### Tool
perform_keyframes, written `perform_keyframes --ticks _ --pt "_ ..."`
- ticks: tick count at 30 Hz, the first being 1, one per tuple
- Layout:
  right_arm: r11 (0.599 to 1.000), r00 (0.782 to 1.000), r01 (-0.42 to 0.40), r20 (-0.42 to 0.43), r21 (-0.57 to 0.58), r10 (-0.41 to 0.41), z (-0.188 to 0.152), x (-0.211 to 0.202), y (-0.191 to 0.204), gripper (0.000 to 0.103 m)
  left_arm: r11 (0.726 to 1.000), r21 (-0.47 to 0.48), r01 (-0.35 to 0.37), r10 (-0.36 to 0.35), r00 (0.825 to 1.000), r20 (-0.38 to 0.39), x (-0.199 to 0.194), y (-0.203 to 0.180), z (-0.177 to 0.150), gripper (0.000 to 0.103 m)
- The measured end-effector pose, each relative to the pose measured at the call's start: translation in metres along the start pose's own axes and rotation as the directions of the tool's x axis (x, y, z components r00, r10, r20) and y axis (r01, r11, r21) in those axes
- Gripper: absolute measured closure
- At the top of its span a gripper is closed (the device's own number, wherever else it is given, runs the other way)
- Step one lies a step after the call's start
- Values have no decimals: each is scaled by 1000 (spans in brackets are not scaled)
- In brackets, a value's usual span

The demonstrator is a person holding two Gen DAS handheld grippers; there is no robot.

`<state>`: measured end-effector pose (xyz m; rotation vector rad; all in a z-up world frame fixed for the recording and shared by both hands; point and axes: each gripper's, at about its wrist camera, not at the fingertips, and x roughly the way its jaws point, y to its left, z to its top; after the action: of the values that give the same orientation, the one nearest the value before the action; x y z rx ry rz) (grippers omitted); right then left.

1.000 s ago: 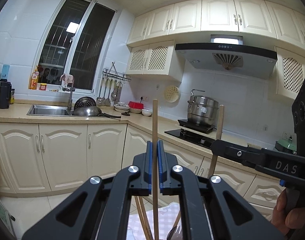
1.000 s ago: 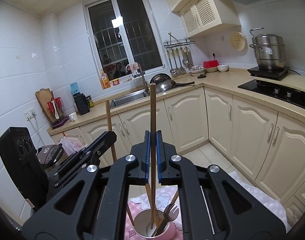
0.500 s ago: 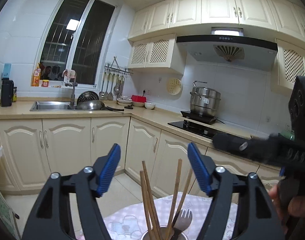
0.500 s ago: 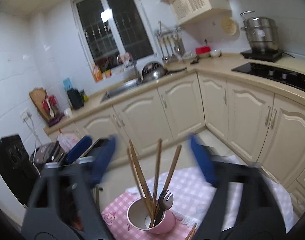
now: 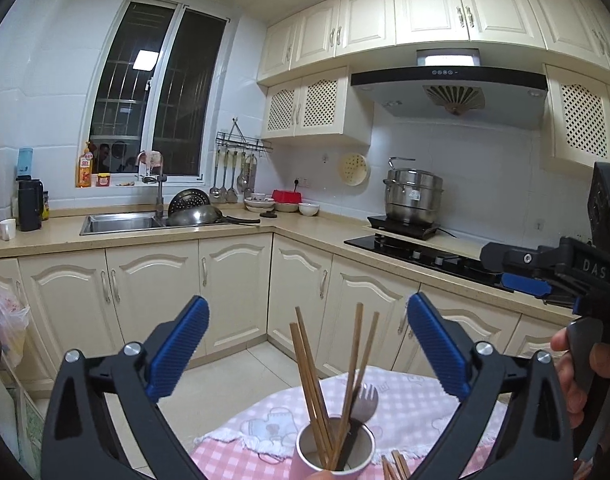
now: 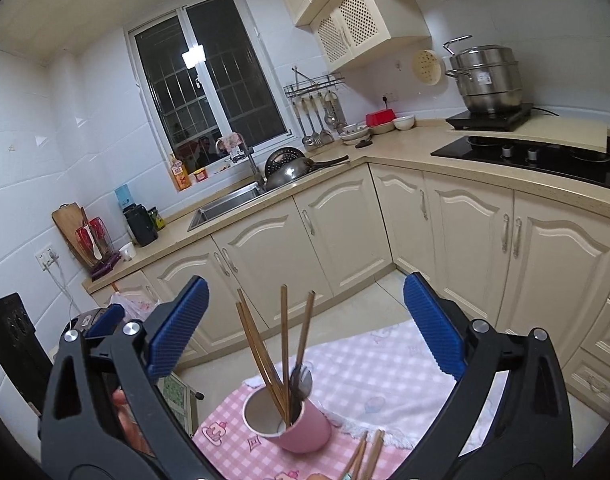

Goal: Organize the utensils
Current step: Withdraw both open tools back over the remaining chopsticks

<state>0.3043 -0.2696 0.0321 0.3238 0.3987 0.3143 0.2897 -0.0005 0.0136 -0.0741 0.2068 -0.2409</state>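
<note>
A pink cup (image 6: 297,424) stands on a pink checked tablecloth (image 6: 385,376) and holds several wooden chopsticks (image 6: 284,344) and a metal fork (image 6: 301,380). It also shows in the left wrist view (image 5: 333,454) with the chopsticks (image 5: 355,360) and fork (image 5: 365,400). My left gripper (image 5: 307,352) is open and empty above the cup. My right gripper (image 6: 305,330) is open and empty above it too. More loose chopsticks (image 6: 367,454) lie on the cloth near the cup.
Cream cabinets and a beige counter run behind, with a sink (image 5: 121,224), a wok (image 5: 201,216), a black hob (image 5: 421,252) and a steel pot (image 5: 415,200). The right gripper shows at the right edge of the left wrist view (image 5: 545,276).
Both grippers were shut on a chopstick each above the cup; both have opened wide and the chopsticks now stand in the cup.
</note>
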Motion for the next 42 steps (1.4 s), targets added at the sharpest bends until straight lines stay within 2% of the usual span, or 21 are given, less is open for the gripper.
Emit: perform_keyframes --ticks 6,15,28,36,39,42 --pt "999 1000 23 -16 28 -22 -8 -17 -16 6 1000 22 -12 13 1000 -26 -17 -8 -5 5" --pt "996 997 61 -49 67 -57 -27 -37 -38 6 1000 23 7 -5 997 -71 -33 -16 -17 5" --pt "991 982 101 -167 86 -86 -68 -43 -58 6 999 33 44 -38 989 -146 -38 -27 -44 5" --pt "986 962 132 -252 103 -103 -98 -39 -70 6 996 65 64 -46 970 -238 -30 -37 -72 5" --pt "987 951 136 -289 86 -106 -111 -35 -69 6 994 81 68 -42 957 -288 -24 -40 -88 5" --pt "987 932 146 -345 67 -114 -129 -29 -71 6 993 94 73 -36 938 -346 -16 -43 -104 5"
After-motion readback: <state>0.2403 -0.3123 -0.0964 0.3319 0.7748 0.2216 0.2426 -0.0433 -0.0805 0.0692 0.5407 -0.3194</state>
